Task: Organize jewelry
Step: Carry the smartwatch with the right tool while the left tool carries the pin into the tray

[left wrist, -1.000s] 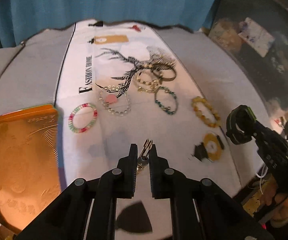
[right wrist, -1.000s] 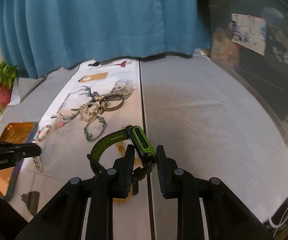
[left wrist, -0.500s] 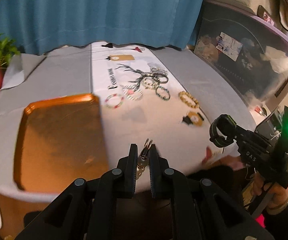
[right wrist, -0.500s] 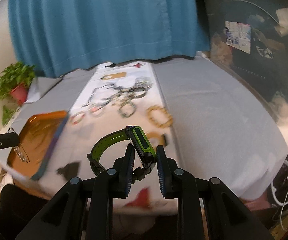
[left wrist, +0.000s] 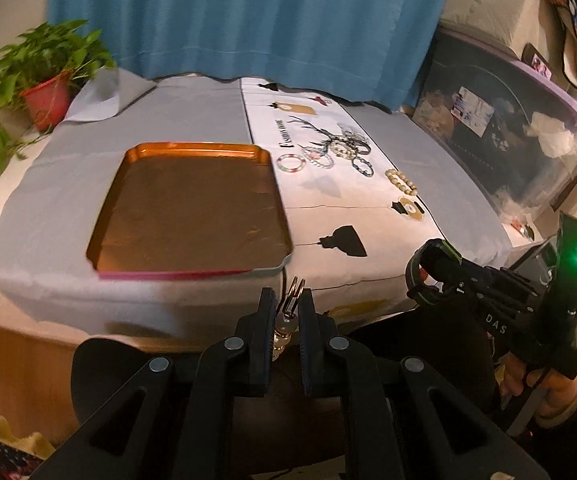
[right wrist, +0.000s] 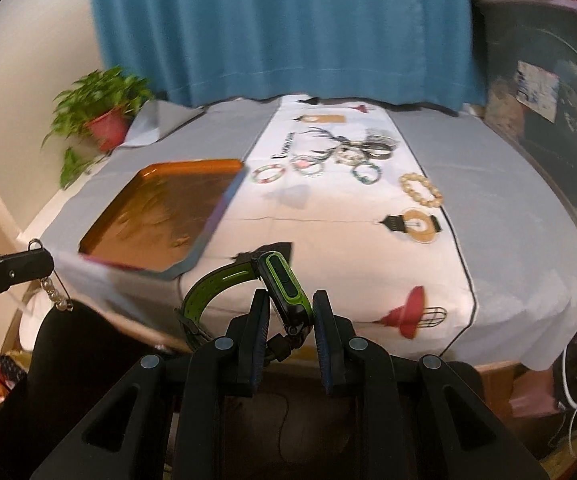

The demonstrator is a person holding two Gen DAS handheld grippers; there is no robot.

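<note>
Copper-toned and shallow, the tray [left wrist: 192,204] sits empty on the grey cloth at about eleven o'clock from the left gripper [left wrist: 284,312], its long axis running away toward the curtain. That gripper is the nearer of the two to it; its jaws are pressed onto a small beaded charm on a wire clip [left wrist: 288,320], pearl-like beads hanging below, as the right wrist view shows.

At one o'clock, on the white printed runner [left wrist: 340,200], lie the remaining bracelets [left wrist: 328,156]: glossy beaded rings and a chunky cream one, well apart from the tray.

Farther right, the right gripper [right wrist: 290,312] pinches a fitness band [right wrist: 280,284] by its hard black-and-green body, the rubbery perforated strap curling off toward nine o'clock. For it the tray lies at ten o'clock, past the table edge.
</note>
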